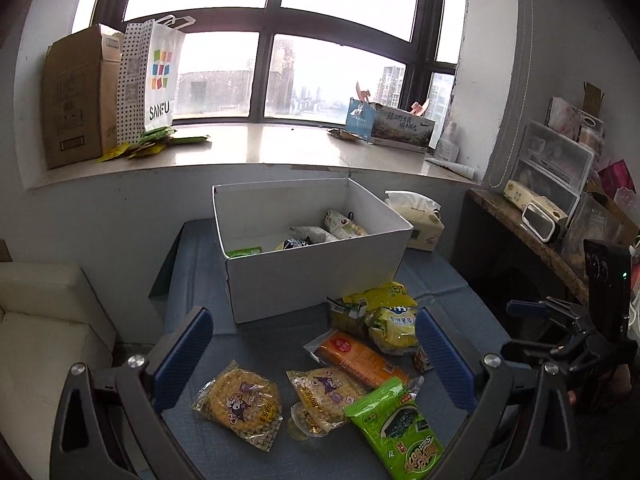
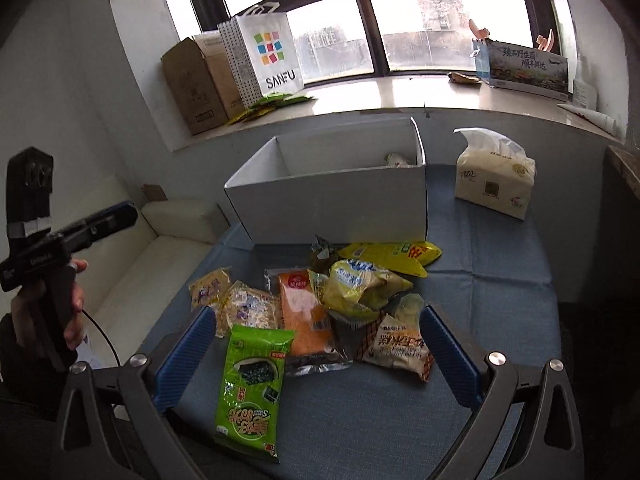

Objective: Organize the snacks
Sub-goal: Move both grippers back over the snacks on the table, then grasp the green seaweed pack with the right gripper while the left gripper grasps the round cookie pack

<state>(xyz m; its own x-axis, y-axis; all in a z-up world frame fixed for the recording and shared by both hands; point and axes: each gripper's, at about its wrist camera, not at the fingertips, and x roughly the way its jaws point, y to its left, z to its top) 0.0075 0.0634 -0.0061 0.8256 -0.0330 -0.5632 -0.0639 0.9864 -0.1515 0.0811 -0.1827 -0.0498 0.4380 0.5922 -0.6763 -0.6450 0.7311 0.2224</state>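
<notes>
Both sets of fingers released, empty: left gripper [image 1: 314,354], right gripper [image 2: 316,348]. Risk: overlapping packets lower centre, grabbing seaweed pack [image 2: 250,390] could drag orange packet [image 2: 306,312].

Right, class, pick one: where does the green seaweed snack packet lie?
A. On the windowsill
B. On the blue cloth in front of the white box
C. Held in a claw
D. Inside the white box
B: the green seaweed packet lies flat on the blue cloth, nearer the camera than the white box, with both claws open and empty.
</notes>
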